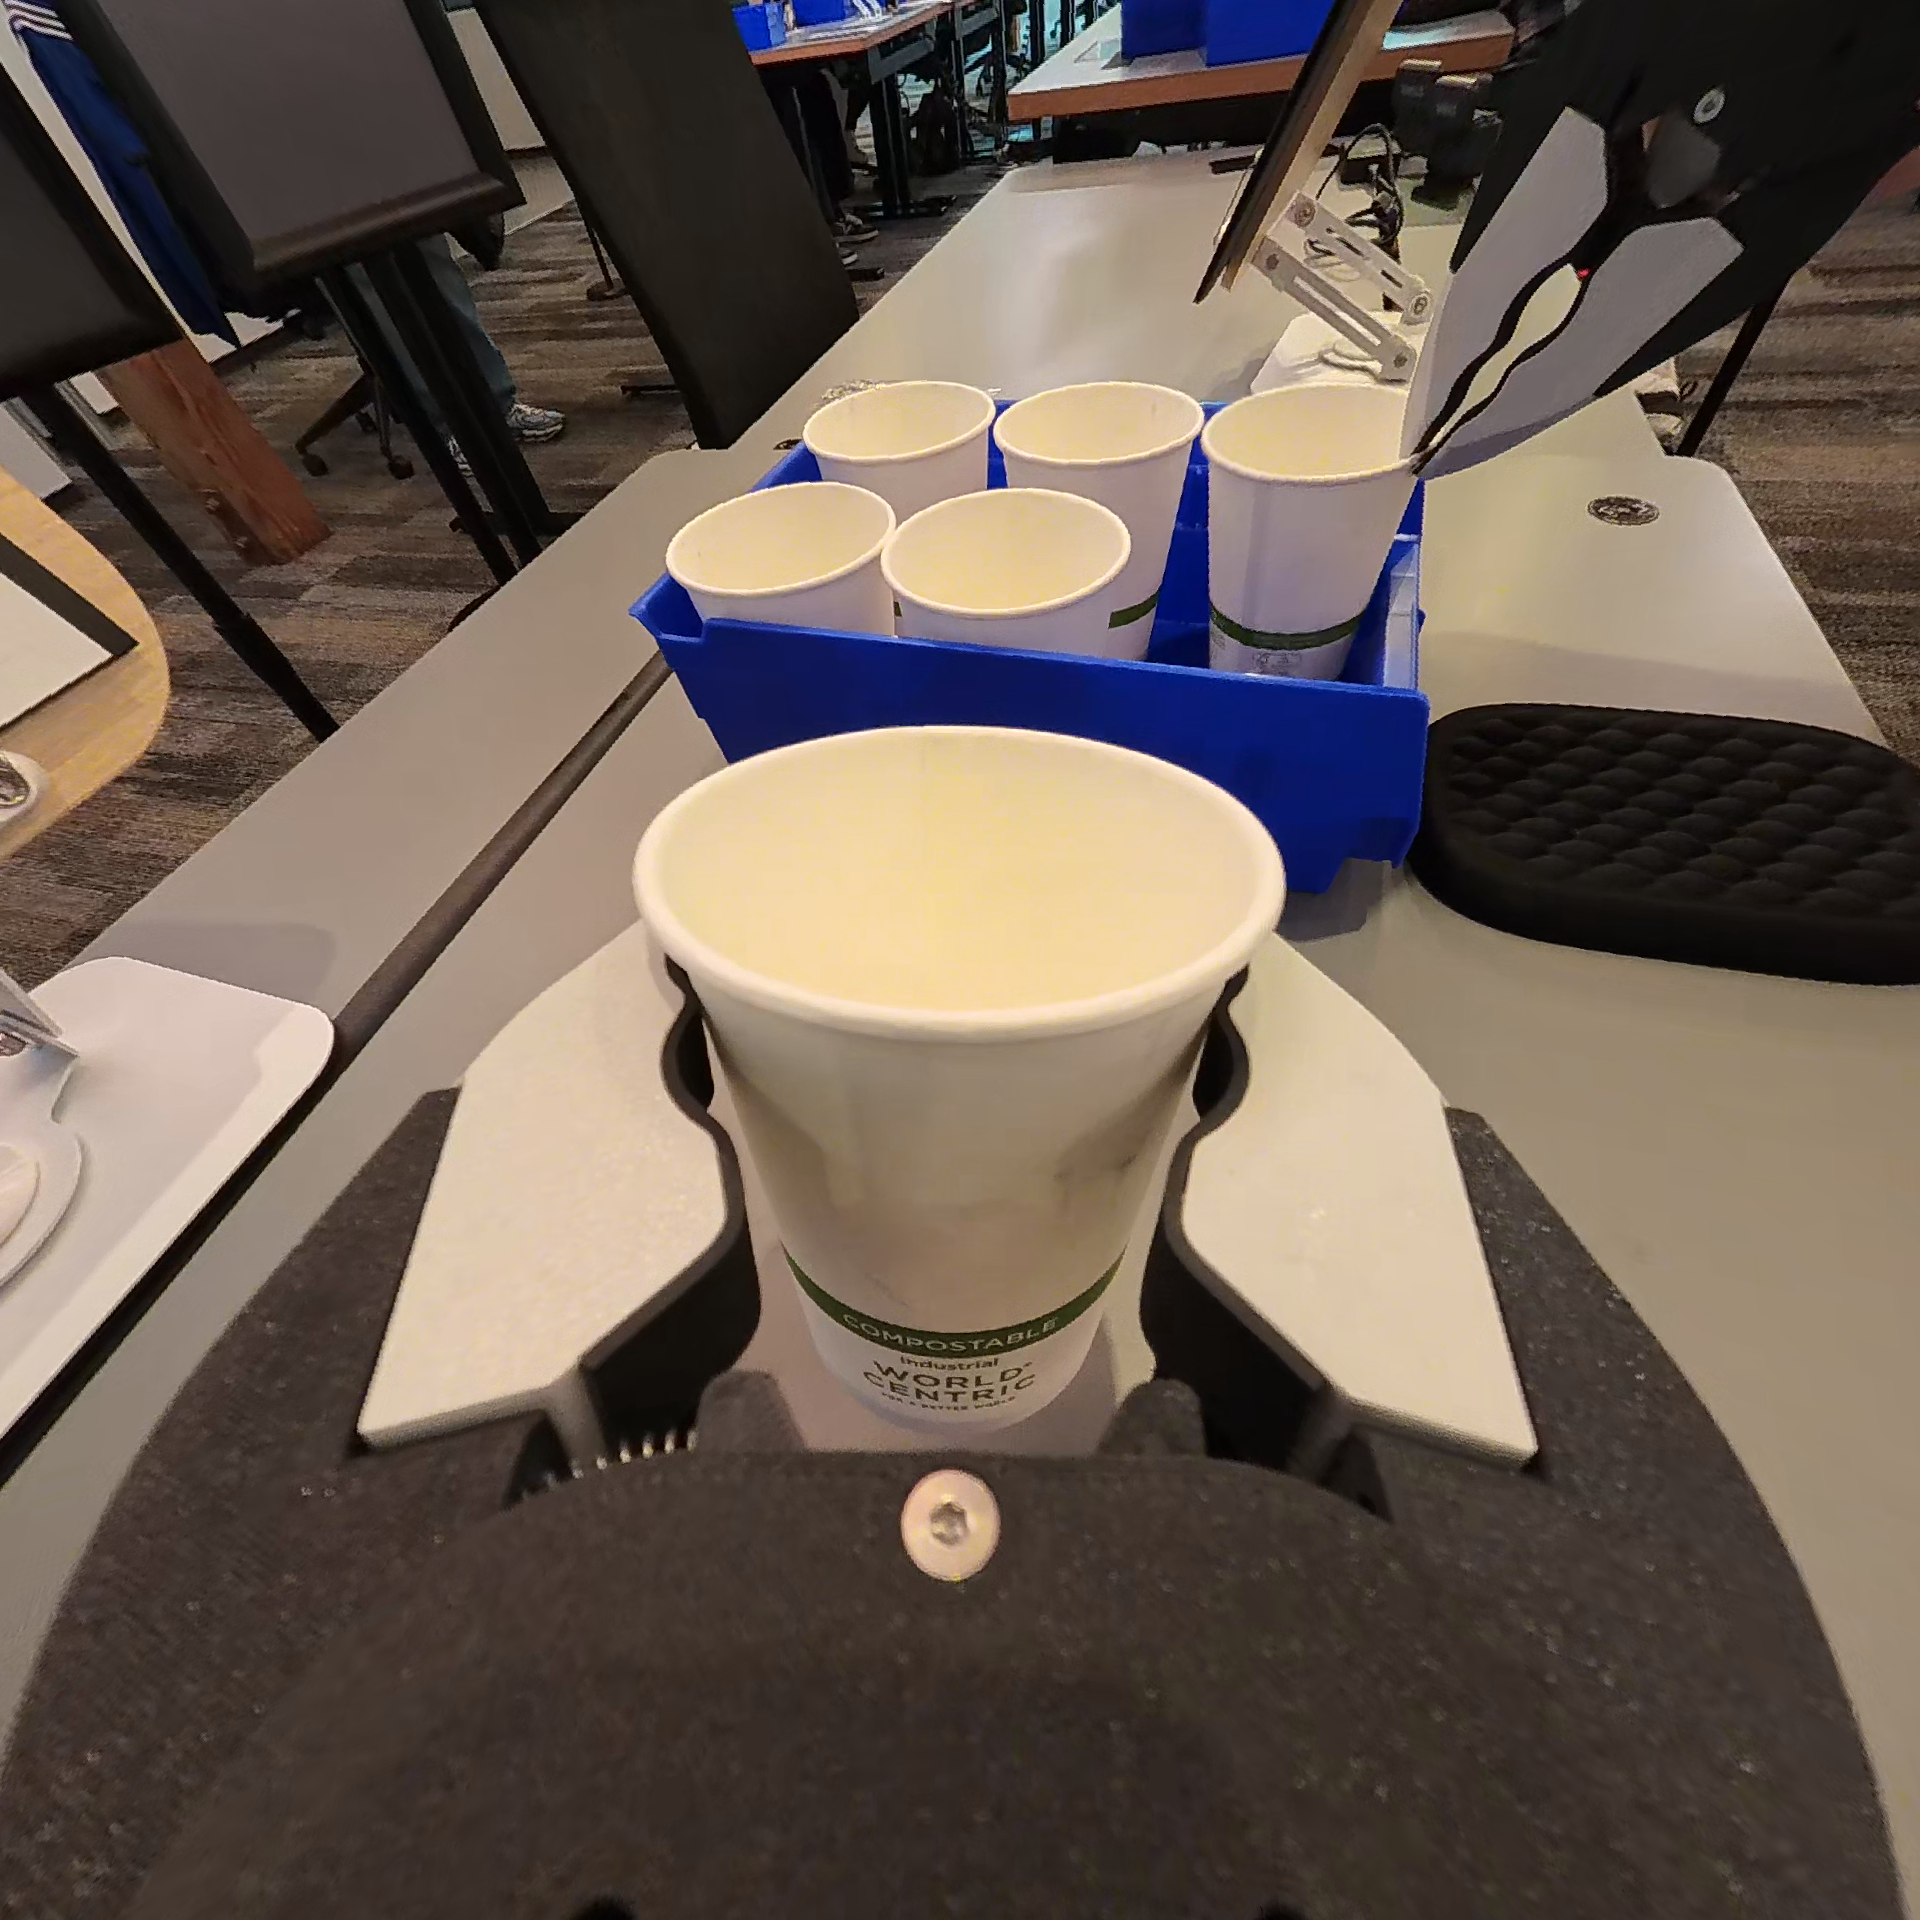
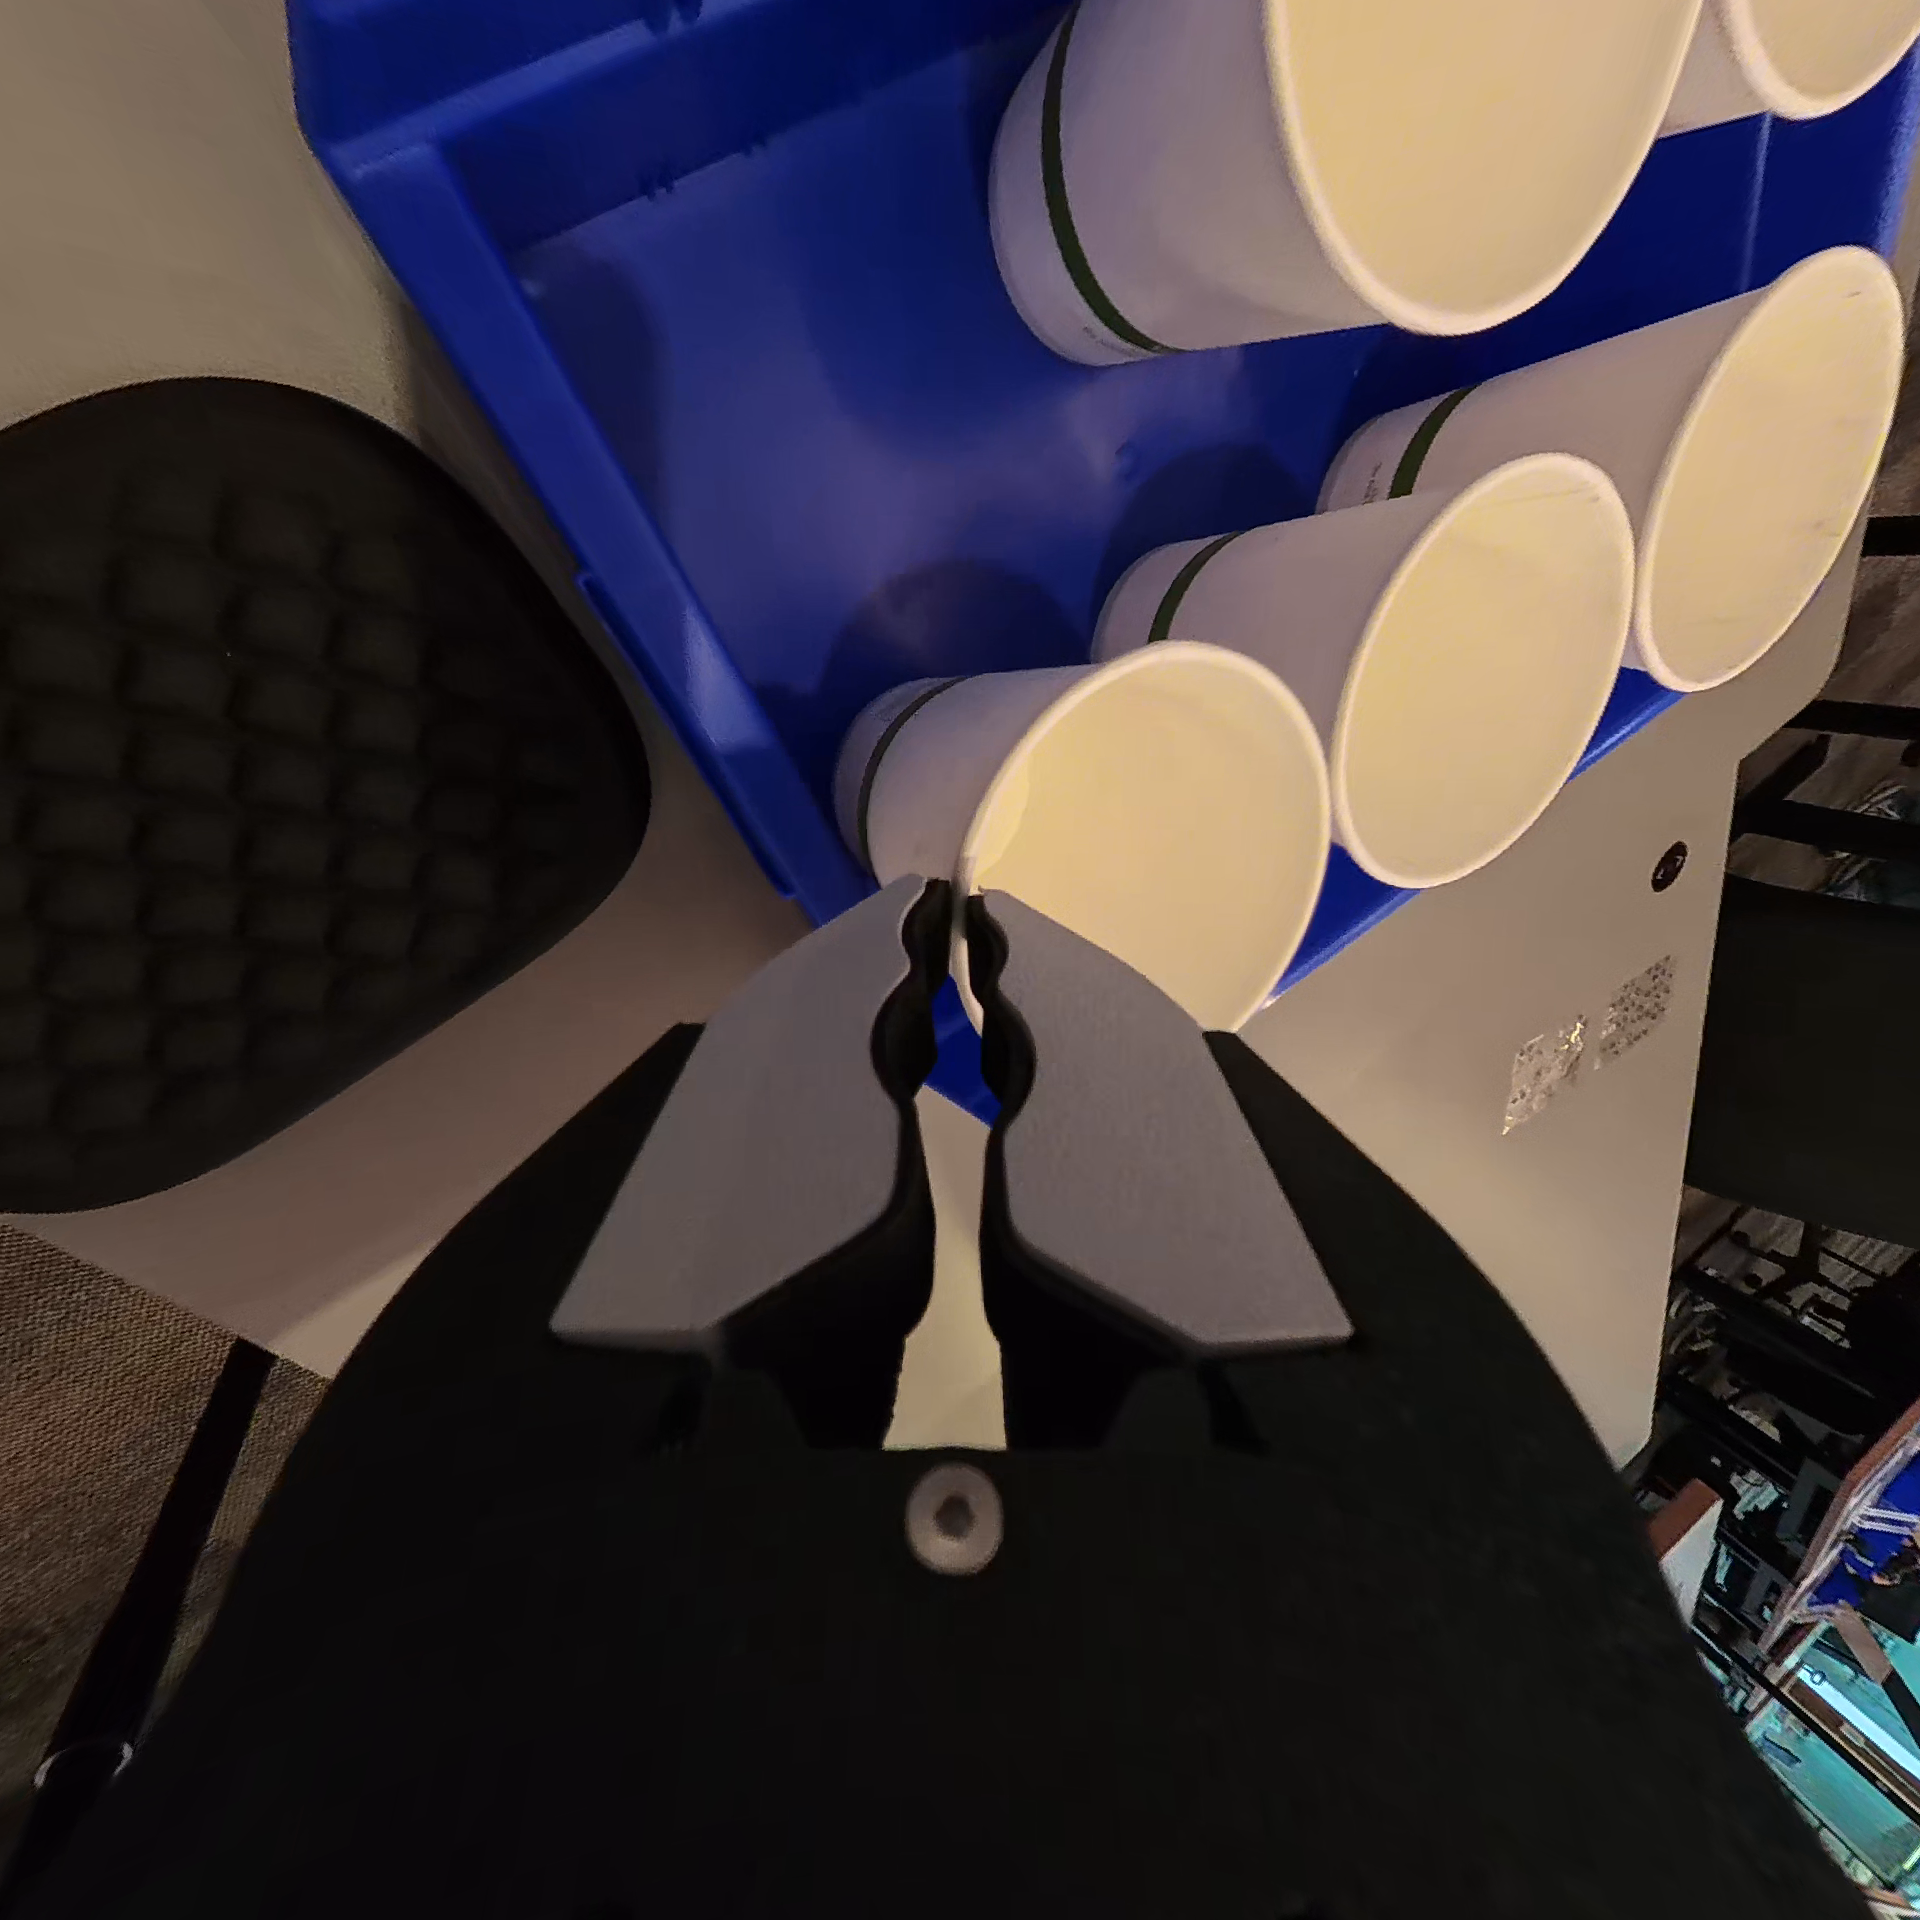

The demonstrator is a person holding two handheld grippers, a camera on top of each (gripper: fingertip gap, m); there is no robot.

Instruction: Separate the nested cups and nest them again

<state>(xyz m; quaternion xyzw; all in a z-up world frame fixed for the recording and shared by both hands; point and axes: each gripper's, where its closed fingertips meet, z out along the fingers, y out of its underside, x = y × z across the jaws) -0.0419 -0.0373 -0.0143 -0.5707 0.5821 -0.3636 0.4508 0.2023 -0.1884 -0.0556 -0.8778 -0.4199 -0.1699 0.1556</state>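
Both grippers clamp paper cups.
Left gripper (image 1: 956, 1122) squeezes the lower-centre cup (image 1: 956, 1039); right gripper (image 2: 951, 904) pinches a bin cup (image 2: 1122, 821) rim, centre frame.

Matt white paper cups (image 1: 956, 1039) sit in a glossy blue plastic bin (image 1: 1039, 707) beside a dimpled black pad (image 1: 1683, 842).

a grey desk (image 1: 1091, 260) carries a blue bin (image 1: 1039, 717), which sits directly on it near the middle. just right of the bin lies a black pad (image 1: 1673, 831) with a quilted surface, close to the bin's side but whether they touch cannot be told. a dark seam (image 1: 520, 821) runs along the desk on the left, and beyond it a white tray (image 1: 177, 1081) rests on the neighbouring grey surface.
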